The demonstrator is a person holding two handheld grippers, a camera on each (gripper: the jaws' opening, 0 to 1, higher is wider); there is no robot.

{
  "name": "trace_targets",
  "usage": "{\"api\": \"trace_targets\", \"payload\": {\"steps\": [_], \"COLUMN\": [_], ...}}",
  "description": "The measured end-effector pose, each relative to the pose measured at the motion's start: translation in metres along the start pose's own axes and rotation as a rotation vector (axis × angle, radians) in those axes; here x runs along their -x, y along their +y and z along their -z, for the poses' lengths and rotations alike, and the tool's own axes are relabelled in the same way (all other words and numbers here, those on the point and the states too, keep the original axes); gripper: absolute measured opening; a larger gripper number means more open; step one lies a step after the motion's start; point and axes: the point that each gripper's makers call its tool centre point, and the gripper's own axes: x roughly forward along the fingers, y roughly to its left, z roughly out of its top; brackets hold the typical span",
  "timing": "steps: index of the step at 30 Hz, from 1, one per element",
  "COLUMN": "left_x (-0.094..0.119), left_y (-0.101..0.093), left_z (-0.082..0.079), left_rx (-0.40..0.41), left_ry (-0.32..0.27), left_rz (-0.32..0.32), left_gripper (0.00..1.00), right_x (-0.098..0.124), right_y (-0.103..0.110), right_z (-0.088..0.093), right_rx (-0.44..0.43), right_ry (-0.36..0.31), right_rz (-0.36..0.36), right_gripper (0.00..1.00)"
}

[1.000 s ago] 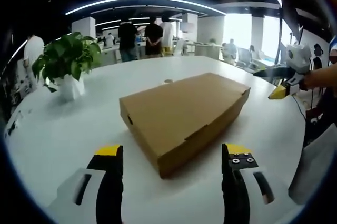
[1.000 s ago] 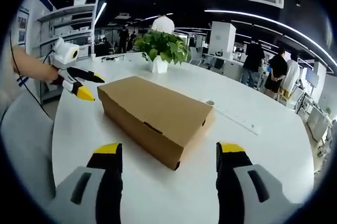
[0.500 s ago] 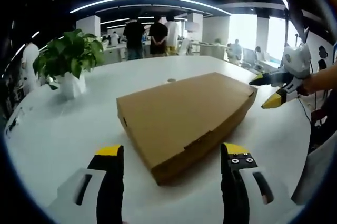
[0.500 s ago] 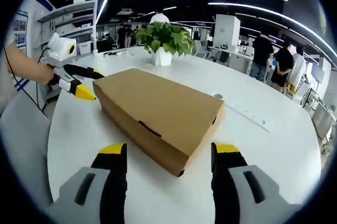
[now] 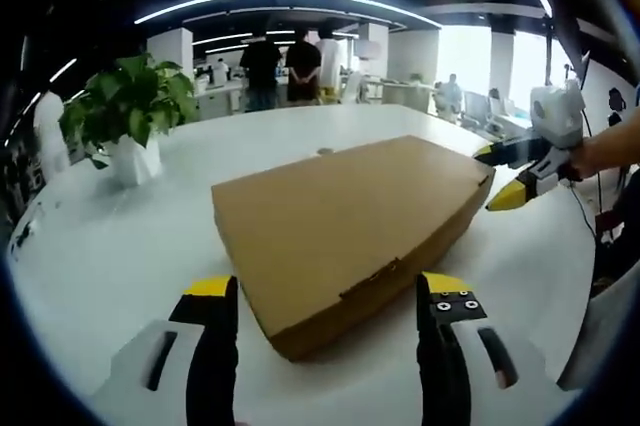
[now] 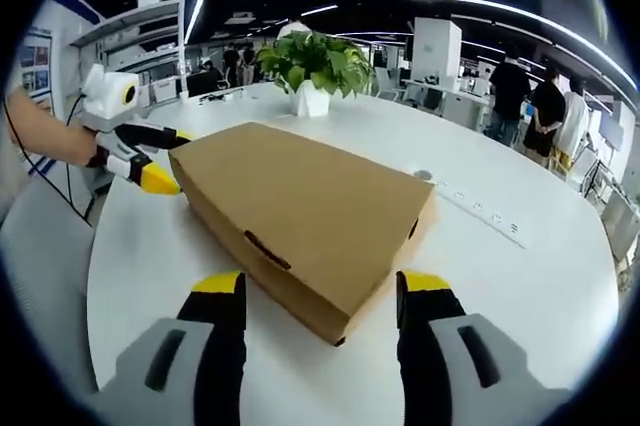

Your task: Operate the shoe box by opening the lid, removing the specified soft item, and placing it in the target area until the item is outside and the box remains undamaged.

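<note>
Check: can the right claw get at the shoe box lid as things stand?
Probably yes. The shoe box lies closed on the white table, a corner pointing between the open jaws of the right claw, with nothing between them.

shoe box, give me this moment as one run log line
shoe box: lid shut, flat on white table | left gripper: open, at near corner | right gripper: open, at opposite corner | contact: none seen | potted plant: behind box

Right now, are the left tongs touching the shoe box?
Cannot tell. In the right gripper view the left tongs reach the shoe box corner, showing neither gap nor contact plainly.
</note>
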Motion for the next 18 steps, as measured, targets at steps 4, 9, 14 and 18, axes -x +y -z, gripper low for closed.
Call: {"api": "trace_targets", "payload": {"steps": [4,9,14,18], "left_x": [-0.0031,-0.0036,-0.0040,-0.0037], "left_y": [0.0026,0.0024,0.0026,0.0025], "left_z": [0.0003,-0.0002,0.0006,0.0003], "left_rx": [0.000,0.001,-0.005,-0.006], "left_ry": [0.001,0.000,0.000,-0.003], "left_rz": [-0.016,-0.019,-0.020,-0.016], "left_gripper": [0.74,0.74,0.74,0.73], "right_x": [-0.0027,-0.0049,-0.0061,-0.0060], "right_y": [-0.0016,-0.0029,-0.0020,-0.0020], "right_z": [-0.0037,-0.0041,-0.0027,-0.0027], "right_rx": [-0.014,-0.023,-0.023,-0.030], "right_ry": [-0.015,-0.018,-0.013,-0.011], "right_rz": [-0.003,-0.002,-0.001,-0.001], "right_gripper": [0.55,0.55,0.54,0.53]}}
